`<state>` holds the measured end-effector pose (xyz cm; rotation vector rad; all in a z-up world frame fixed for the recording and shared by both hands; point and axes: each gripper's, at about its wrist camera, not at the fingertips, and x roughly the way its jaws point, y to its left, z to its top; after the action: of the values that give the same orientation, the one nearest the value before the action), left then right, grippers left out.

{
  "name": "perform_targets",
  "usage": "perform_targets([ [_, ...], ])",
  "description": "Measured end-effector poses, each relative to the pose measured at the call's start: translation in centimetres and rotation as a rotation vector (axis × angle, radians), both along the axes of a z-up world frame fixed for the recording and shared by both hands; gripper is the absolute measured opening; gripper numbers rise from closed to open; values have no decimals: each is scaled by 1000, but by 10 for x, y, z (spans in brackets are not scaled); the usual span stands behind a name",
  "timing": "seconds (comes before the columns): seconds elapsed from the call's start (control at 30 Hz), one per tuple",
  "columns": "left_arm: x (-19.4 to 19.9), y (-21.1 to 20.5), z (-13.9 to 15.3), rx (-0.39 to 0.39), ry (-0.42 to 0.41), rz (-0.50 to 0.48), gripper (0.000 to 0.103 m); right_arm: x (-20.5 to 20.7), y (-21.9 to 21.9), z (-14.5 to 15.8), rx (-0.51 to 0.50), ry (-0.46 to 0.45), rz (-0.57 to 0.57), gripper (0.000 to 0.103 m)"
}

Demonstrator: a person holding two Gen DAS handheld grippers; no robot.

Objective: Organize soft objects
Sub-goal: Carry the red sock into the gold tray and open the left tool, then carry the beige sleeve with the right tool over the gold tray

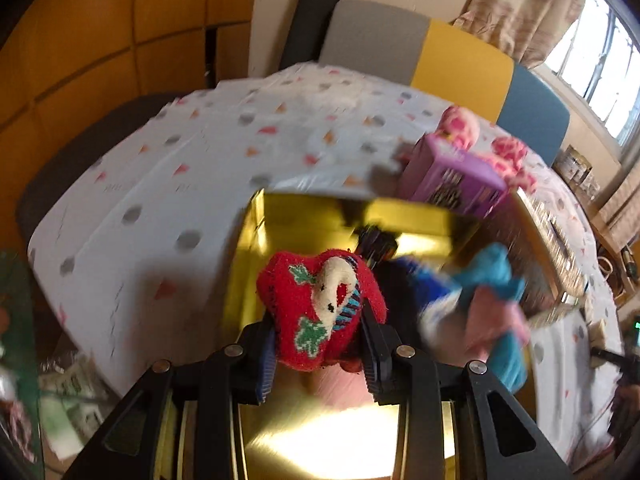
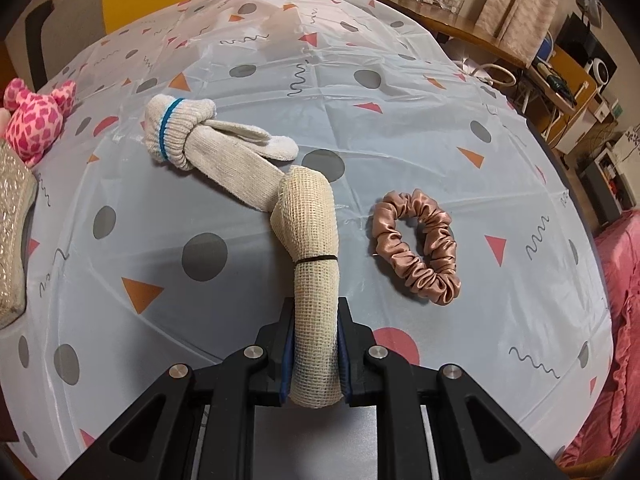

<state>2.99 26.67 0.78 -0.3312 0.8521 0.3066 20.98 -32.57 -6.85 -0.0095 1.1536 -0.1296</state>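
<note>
My left gripper [image 1: 318,322] is shut on a balled red sock [image 1: 320,308] with a white and green pattern, held above the open gold box [image 1: 304,216]. Blue and pink soft items [image 1: 488,308] lie blurred in the box at the right. My right gripper [image 2: 316,344] is shut on a rolled beige mesh cloth [image 2: 314,248] tied with a black band. Its far end rests on the table against a knotted cream sock [image 2: 200,140] with a blue stripe. A tan satin scrunchie [image 2: 418,244] lies just right of the roll.
The table carries a white patterned cover [image 2: 360,80]. A purple box [image 1: 452,176] and a pink spotted plush [image 1: 460,124] stand behind the gold box; the plush also shows in the right wrist view [image 2: 34,120]. A glittery lid edge [image 2: 12,220] sits at the left. Chairs stand behind.
</note>
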Motion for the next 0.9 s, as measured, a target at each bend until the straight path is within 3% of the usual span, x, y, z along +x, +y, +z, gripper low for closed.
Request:
perform_targets([
  [0.23,-40,-4,-32,-9,69,-10,38,-2,5,0,-38,-2,8,16],
  [0.33,-44,-9,-43,-1,82,-7,45,-4,7,0,-47,-1,11,16],
  [0.4,-45,-10,-46,16,86,0,59,-4,7,-1,-53,-2,15,16],
  [0.47,-47,-9,-49,15,86,12,65,-4,8,-1,-60,-2,17,16],
  [0.7,-58,-13,-39,61,46,55,81,-5,13,-2,-89,-5,20,16],
  [0.9,-66,-20,-23,105,1,110,82,-5,14,-1,-100,-10,11,16],
])
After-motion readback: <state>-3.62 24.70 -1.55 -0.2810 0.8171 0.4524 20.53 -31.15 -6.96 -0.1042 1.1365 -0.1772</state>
